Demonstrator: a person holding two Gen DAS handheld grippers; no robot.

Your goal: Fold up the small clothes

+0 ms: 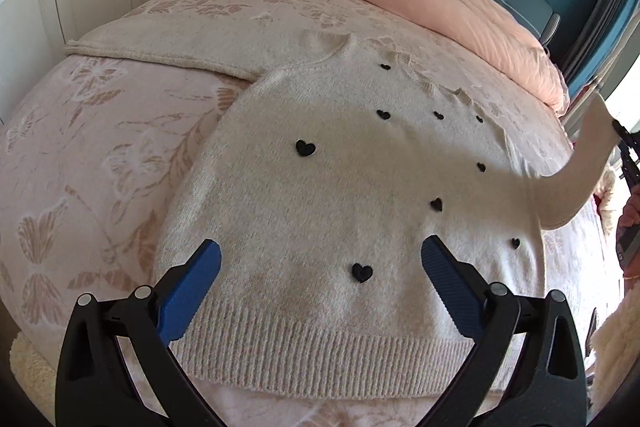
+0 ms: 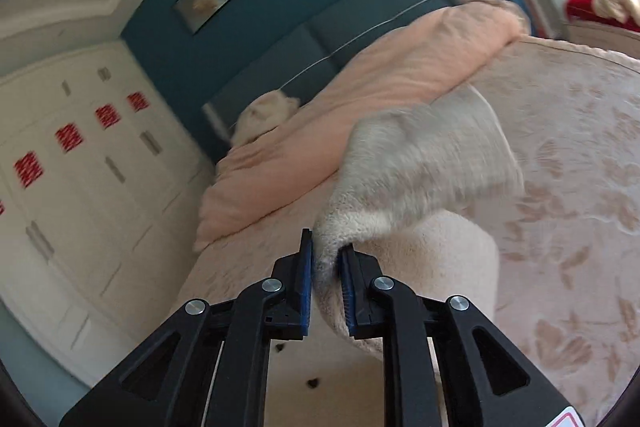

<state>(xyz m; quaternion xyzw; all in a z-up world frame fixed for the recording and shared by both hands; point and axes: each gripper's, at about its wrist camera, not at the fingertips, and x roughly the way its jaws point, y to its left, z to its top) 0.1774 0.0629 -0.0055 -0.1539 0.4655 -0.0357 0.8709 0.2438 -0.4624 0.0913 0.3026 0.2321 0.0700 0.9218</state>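
The sweater (image 1: 320,187) lies flat mid-frame on the bed (image 1: 100,147). The left gripper (image 1: 321,259) hovers wide open over its hem — holding nothing. The right gripper (image 2: 326,263) pinches the sleeve (image 2: 420,163), lifted at right.

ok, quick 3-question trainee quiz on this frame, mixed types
1. True or false: the left tool is shut on the sweater's ribbed hem.
2. Which part of the cream sweater does the right tool grip? A) sleeve B) neckline C) hem
3. Fill in: the sweater is dotted with small black ____.

Key: 1 false, it is open above the sweater body. 2 A, the sleeve is lifted off the bedspread. 3 hearts.
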